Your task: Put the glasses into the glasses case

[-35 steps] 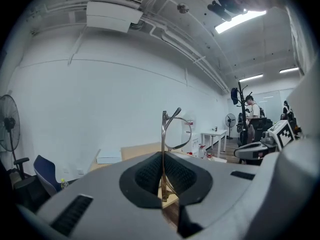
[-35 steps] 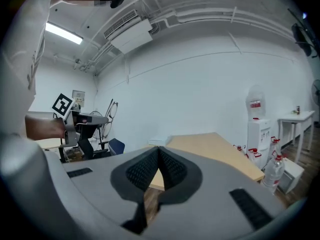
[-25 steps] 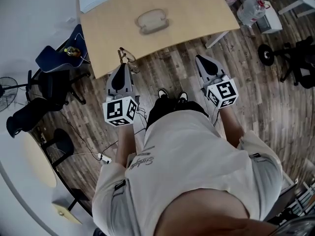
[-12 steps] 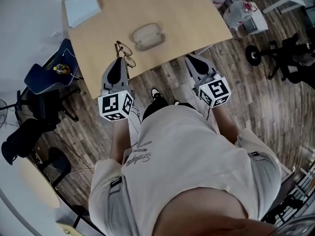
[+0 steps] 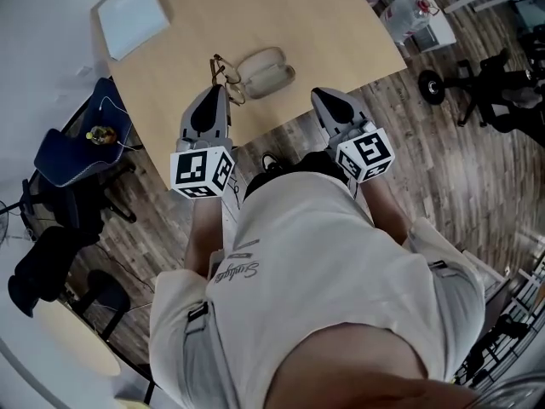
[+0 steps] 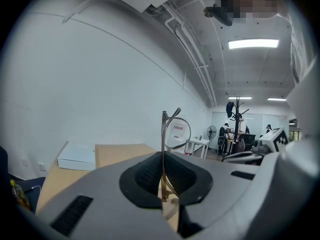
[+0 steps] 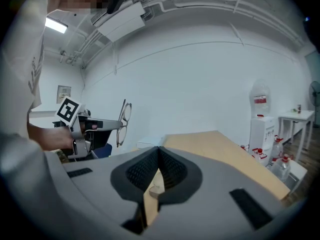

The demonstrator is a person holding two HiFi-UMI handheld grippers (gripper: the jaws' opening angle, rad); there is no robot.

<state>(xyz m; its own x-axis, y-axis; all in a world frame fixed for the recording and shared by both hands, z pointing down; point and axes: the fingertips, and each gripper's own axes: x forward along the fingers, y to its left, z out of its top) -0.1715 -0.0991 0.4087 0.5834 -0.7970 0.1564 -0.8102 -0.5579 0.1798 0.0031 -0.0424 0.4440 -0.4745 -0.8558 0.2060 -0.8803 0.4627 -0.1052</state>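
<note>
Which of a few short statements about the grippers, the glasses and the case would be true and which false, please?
1. The left gripper is shut on the glasses. True.
2. The glasses already lie inside the glasses case. False: the left gripper holds them up by one temple, and the case lies on the table.
3. The right gripper grips the case. False: its jaws are together with nothing between them.
4. A white box lies on the table near a far corner. True.
</note>
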